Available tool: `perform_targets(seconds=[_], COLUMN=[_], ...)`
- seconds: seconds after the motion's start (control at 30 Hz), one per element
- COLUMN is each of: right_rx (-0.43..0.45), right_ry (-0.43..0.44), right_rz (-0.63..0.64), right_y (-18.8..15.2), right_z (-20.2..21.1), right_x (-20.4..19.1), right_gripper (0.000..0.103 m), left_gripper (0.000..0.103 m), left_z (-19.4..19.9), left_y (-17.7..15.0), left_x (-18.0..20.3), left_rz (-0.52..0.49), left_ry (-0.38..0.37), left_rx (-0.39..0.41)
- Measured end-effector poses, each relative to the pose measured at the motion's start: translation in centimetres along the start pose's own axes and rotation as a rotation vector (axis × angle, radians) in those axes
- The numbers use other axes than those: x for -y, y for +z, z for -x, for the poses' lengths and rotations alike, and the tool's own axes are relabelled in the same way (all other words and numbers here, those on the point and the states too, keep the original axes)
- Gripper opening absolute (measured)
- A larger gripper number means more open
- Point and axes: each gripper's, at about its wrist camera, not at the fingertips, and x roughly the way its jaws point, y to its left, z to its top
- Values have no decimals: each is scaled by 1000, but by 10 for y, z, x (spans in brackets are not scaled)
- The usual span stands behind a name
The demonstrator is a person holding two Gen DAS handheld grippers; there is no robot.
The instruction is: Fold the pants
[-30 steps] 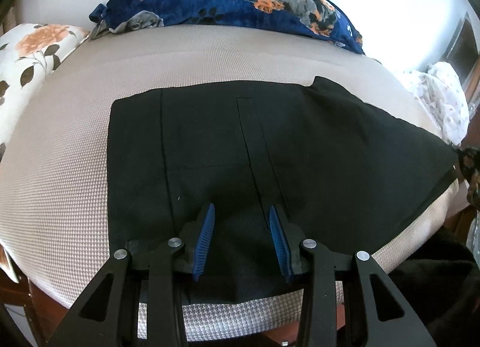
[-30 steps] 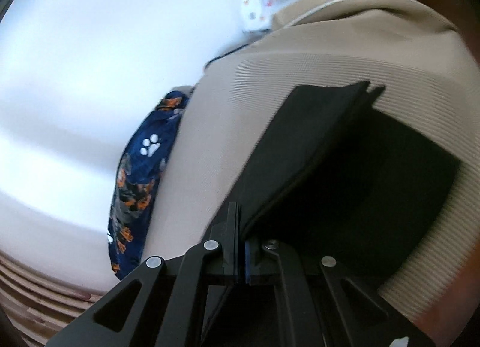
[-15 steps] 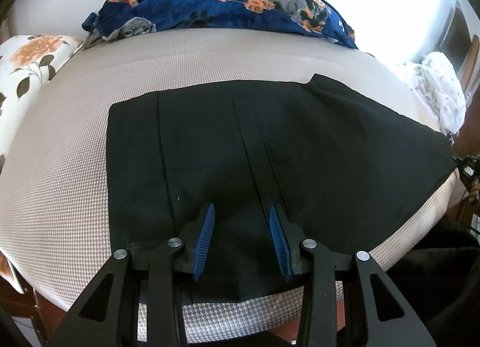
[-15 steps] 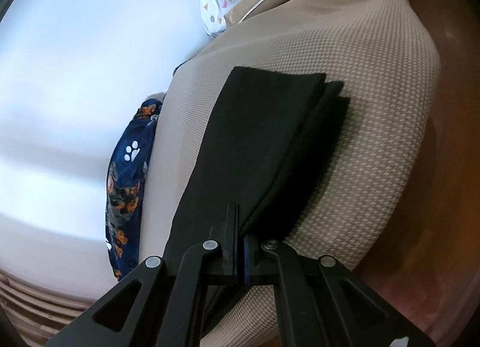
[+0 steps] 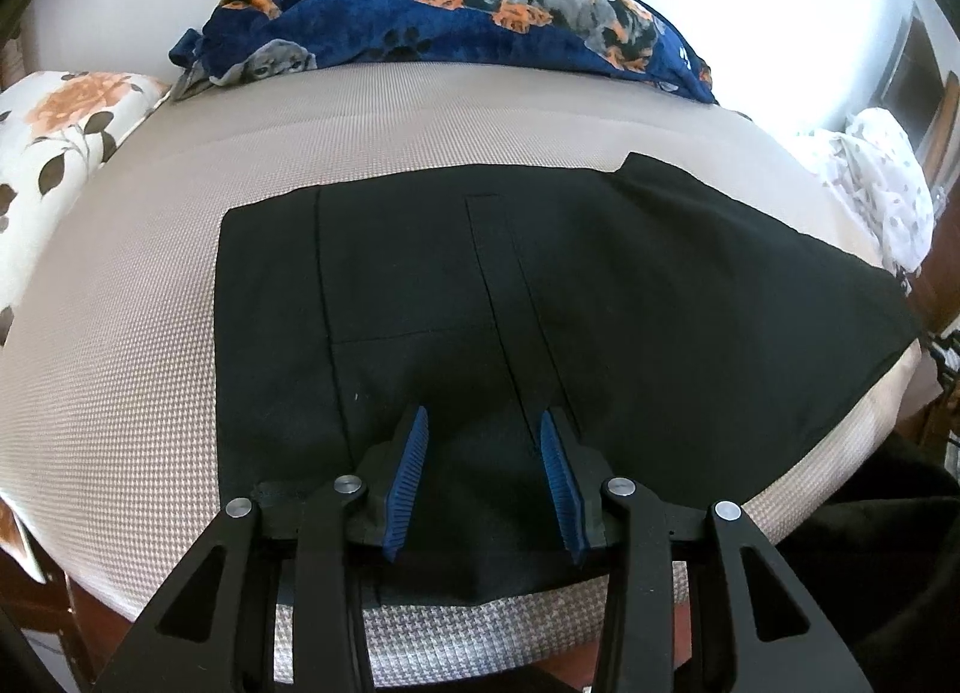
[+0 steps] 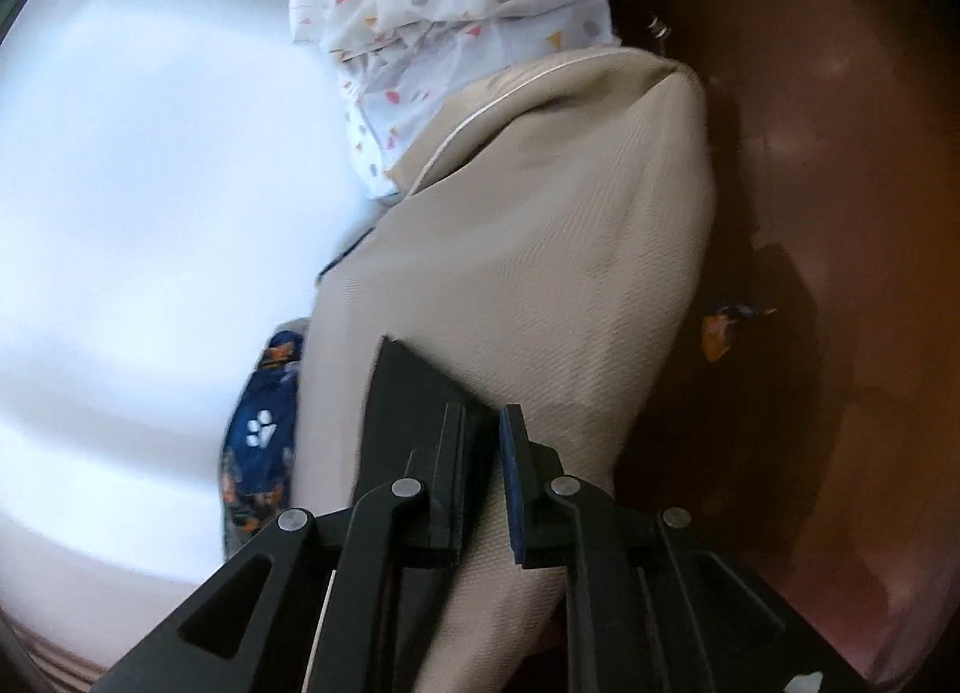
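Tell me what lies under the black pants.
The black pants lie flat on a beige woven mattress, which shows all around them. Anything between pants and mattress is covered and cannot be seen.

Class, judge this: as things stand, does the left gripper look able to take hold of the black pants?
Probably yes: the left gripper hovers with parted jaws over the black pants, nothing between.

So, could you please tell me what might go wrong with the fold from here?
1. The right gripper is opening and the pants leg end sits near the cushion edge, so it could slide off.
2. The left gripper is open above the waist, so nothing pins the pants if they shift.
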Motion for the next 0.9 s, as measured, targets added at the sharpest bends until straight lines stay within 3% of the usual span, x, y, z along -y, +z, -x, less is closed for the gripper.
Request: perform_targets(seconds=[0.2, 0.3, 0.5, 0.63, 0.77, 0.9], right_rx=[-6, -45, -125, -133, -120, -115], right_ry=[0, -5, 58, 72, 72, 18], right_rz=[13, 10, 24, 70, 46, 118], right_y=[9, 7, -10, -19, -18, -21], right_z=[-8, -17, -36, -43, -42, -42], right_x=[0, 0, -9, -20, -19, -30], right_gripper=[16, 31, 34, 45, 46, 46], left_gripper=[48, 50, 58, 60, 62, 62], left_z=[-2, -2, -3, -4, -5, -5], left_y=[1, 1, 3, 4, 3, 4], left_x=[3, 3, 5, 10, 12, 11], left_rz=[0, 1, -10, -17, -6, -10], left_ry=[-1, -3, -4, 0, -9, -6], left_rx=[-3, -2, 1, 4, 12, 12])
